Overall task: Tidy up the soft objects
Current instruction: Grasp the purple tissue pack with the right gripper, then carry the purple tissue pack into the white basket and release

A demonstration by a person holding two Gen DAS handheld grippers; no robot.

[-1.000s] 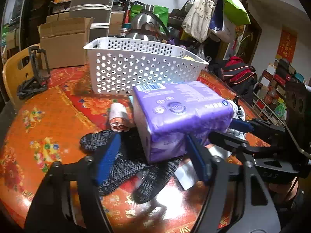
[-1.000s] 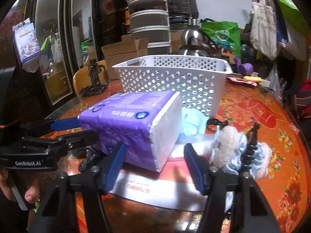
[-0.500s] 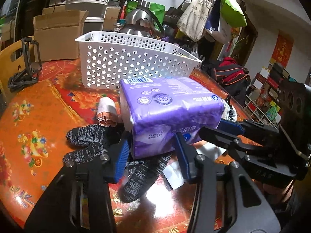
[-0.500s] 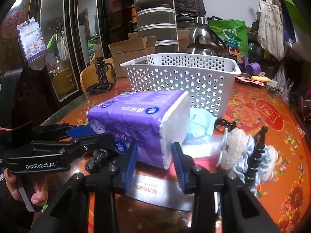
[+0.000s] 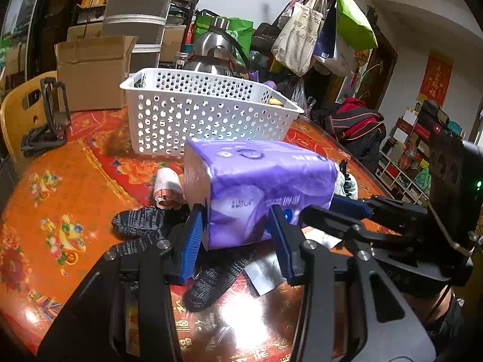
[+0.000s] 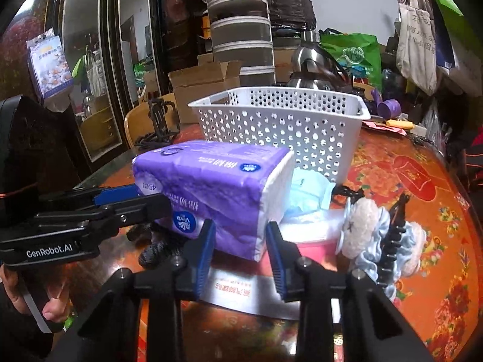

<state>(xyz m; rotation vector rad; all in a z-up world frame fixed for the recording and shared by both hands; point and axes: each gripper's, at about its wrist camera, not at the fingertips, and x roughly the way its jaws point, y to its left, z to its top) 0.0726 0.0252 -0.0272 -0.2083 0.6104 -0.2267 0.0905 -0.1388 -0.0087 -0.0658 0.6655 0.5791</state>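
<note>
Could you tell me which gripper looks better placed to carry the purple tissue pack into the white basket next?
Neither alone, probably: the left gripper and right gripper each clamp one end of the purple tissue pack. The white basket stands just behind it, so lifting together seems safest.

Both grippers narrowed: left gripper (image 5: 235, 232) and right gripper (image 6: 240, 241) now pinch tissue pack (image 5: 259, 190) ends; pack lifted, tilted.
</note>
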